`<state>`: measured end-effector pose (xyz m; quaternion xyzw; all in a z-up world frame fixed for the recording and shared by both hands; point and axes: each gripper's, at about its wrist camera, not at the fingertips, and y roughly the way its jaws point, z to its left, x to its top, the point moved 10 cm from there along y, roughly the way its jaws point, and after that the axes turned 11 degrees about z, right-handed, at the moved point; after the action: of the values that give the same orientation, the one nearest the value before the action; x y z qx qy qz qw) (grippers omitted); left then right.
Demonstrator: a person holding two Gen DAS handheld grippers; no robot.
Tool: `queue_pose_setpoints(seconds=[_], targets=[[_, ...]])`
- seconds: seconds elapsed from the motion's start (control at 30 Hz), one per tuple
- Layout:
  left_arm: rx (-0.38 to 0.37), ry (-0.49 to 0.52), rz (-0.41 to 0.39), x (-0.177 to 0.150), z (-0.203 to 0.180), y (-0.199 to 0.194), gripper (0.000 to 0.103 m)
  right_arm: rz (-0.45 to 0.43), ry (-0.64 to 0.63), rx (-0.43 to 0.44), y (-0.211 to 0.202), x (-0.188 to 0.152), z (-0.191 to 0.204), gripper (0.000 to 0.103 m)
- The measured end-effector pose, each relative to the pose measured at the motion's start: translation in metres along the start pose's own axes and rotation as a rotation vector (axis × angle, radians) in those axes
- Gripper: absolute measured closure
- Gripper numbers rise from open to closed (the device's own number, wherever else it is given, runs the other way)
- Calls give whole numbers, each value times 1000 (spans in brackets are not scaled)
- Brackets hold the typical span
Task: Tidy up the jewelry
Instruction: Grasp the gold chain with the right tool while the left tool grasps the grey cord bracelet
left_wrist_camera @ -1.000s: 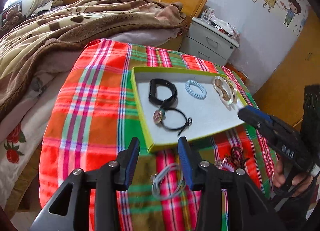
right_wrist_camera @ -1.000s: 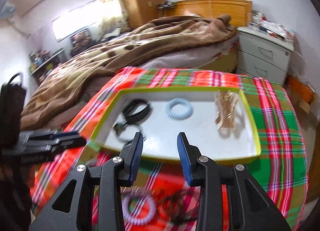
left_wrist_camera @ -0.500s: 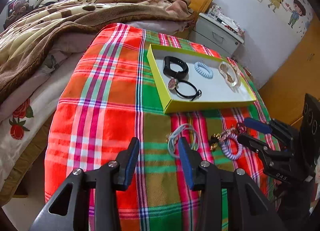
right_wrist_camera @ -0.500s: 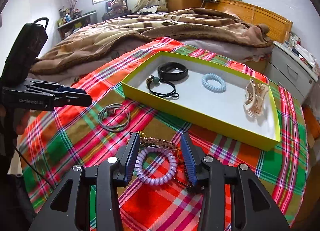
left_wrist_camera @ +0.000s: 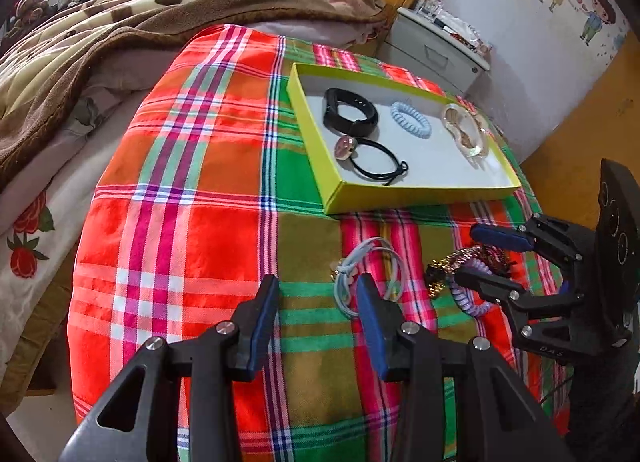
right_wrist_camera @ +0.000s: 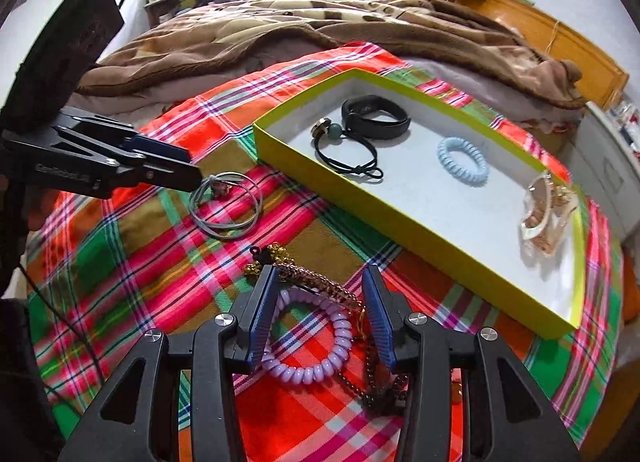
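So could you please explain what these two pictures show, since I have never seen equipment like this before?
There is no robot here: a person holds a hand-held gripper in each hand, and a wide-angle camera on each looks forward along its jaws. One picture is from the left gripper, the other from the right gripper; each also catches the other at its edge.

Below them a checked cloth carries a yellow-green box. In it lie a black band, a black hair tie with beads, a light blue coil tie and a clear hair clip.

Outside the box on the cloth lie a grey cord loop, a purple coil tie and a tangle of chains.

Nothing is held. The right jaws have just been opening and straddle the purple tie; the left jaws are open beside the grey loop.
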<state>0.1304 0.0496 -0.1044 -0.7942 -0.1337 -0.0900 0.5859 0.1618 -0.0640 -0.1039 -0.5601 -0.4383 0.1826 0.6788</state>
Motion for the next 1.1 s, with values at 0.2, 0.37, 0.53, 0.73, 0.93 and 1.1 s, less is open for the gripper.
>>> queue_pose_setpoints(seconds=[0.2, 0.37, 0.53, 0.73, 0.93, 1.1], targets=[[9, 2, 7, 7, -4, 8, 61, -12, 38, 19, 0, 0, -4, 72], [16, 9, 7, 9, -4, 9, 61, -40, 80, 16, -3, 2, -9, 91], [49, 38, 6, 7, -5, 9, 61, -66, 87, 14, -9, 5, -9, 96], [92, 72, -1, 5, -8, 9, 61, -115, 136, 7, -20, 7, -13, 96], [152, 126, -6, 3, -11, 11, 61, -209, 211, 28, -45, 11, -19, 96], [221, 177, -12, 4, -15, 13, 61, -252, 261, 13, -58, 7, -25, 96]])
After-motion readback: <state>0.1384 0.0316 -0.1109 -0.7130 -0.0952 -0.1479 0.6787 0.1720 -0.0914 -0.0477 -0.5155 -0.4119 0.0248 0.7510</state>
